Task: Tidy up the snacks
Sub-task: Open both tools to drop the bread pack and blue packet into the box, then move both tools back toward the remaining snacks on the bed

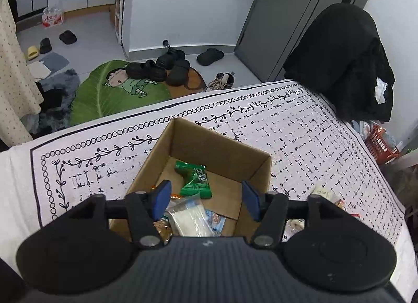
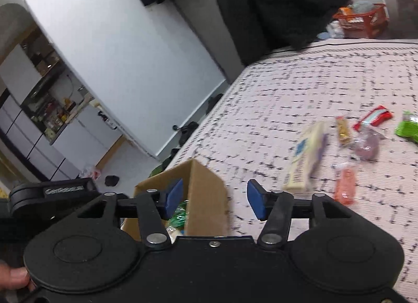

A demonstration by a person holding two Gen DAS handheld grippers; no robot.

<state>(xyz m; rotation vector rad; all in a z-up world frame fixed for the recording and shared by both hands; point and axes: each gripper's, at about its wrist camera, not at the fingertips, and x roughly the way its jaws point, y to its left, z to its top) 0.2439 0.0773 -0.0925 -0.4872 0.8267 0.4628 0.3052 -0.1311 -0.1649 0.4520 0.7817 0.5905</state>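
Black gripper housing fills the bottom of both wrist views. Seen from the left wrist, the left gripper (image 1: 206, 199) hangs over an open cardboard box (image 1: 222, 150), its blue pads apart and grasping nothing. Inside the box, from left to right, lie an orange-brown snack partly hidden behind the left finger, a clear packet with white contents (image 1: 186, 215), a green wrapped snack (image 1: 196, 177) farther in, and a small blue-edged packet (image 1: 215, 220). The box sits on a white tablecloth (image 1: 300, 130) printed with black vines and rings. Beyond the table's far edge, a green leaf-shaped rug (image 1: 104, 93) carries dark shoes (image 1: 156, 67); a chair draped in black clothing (image 1: 344, 59) stands at the far right corner.

Seen from the right wrist, the right gripper (image 2: 213, 198) is also released and empty, its left pad over the box's (image 2: 206, 198) near corner. To the right, loose on the cloth and well apart from the box, lie a cream packet (image 2: 305, 156), an orange packet (image 2: 346, 185), a purplish one (image 2: 368, 143), a red wrapper (image 2: 373, 117) and something green (image 2: 407, 127) at the frame edge; blur makes these hard to identify. A red basket (image 2: 360, 20) sits beyond the table.
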